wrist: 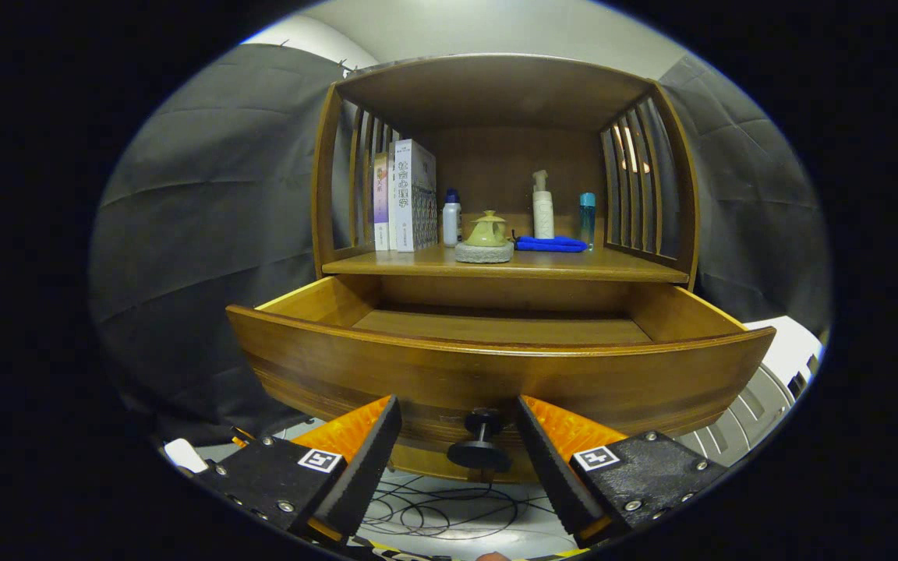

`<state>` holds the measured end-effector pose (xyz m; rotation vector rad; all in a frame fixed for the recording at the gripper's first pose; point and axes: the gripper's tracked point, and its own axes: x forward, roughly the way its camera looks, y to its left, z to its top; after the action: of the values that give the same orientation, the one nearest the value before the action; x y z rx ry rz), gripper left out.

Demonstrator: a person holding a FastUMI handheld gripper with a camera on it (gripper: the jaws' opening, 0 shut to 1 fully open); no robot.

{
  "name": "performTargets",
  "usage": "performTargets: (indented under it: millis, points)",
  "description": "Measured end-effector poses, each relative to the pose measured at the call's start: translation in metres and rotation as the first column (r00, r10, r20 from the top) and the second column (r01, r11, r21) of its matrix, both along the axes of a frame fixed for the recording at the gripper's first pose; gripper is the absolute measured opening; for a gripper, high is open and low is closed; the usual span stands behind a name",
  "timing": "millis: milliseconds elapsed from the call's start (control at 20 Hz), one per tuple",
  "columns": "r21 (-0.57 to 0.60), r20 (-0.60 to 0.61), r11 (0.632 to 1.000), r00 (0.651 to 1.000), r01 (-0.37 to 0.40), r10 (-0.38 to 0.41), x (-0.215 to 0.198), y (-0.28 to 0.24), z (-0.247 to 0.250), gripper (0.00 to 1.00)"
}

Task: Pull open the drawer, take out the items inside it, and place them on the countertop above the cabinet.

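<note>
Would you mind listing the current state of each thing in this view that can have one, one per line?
drawer: pulled open; the visible part of its floor looks bare.
knob: between the fingers, not gripped.
gripper: open, a finger on each side of the knob.
books: upright on the countertop.
white bottle: upright, capped.
pump bottle: upright.
blue bottle: upright.
blue cloth: folded flat.
green lidded pot: lid on.
</note>
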<state>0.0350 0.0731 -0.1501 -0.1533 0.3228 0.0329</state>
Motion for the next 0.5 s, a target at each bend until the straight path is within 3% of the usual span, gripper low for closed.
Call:
performTargets:
  millis: [500]
  points:
    - [0.011, -0.009, 0.997, 0.997, 0.082, -0.082, 0.038, -0.011, 0.013, 0.92]
